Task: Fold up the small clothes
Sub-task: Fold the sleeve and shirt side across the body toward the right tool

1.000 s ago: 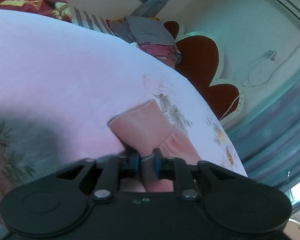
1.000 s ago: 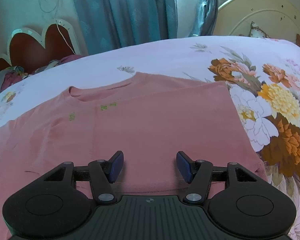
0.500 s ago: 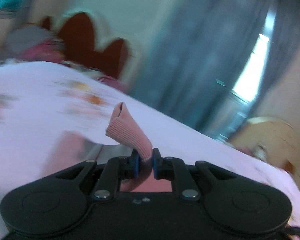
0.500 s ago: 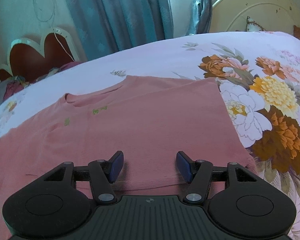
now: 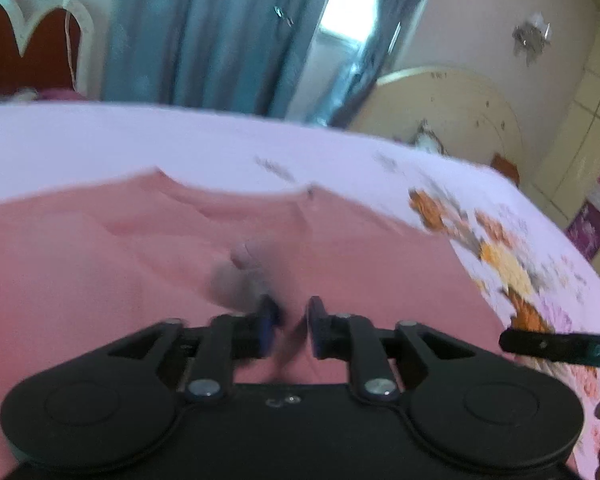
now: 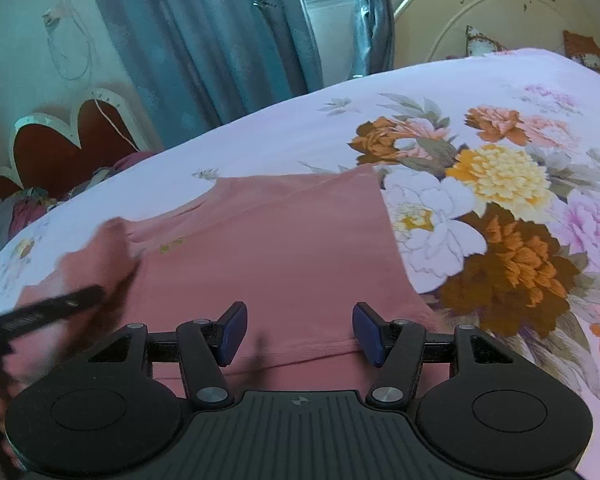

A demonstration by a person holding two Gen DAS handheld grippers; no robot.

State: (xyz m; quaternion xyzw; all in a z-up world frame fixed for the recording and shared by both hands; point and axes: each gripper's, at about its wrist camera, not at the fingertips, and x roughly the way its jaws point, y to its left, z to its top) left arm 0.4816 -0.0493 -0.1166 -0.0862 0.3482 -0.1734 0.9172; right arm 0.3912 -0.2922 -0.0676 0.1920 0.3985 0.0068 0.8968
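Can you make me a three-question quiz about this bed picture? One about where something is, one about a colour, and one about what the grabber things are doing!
1. Where does the shirt lie?
A. On the flowery bedsheet
B. On the floor
C. Hanging from the curtains

2. What colour is the shirt?
A. Green
B. Pink
C. White

3. How does the right hand-held gripper stand?
A. Shut tight on the shirt's hem
B. Holding a pillow
C. Open, with nothing pinched

Answers:
1. A, the shirt is spread flat on the bedsheet, next to the big printed flowers.
2. B, the whole shirt is dusty pink in both wrist views.
3. C, its blue pads sit wide apart above the hem, pressing on nothing.
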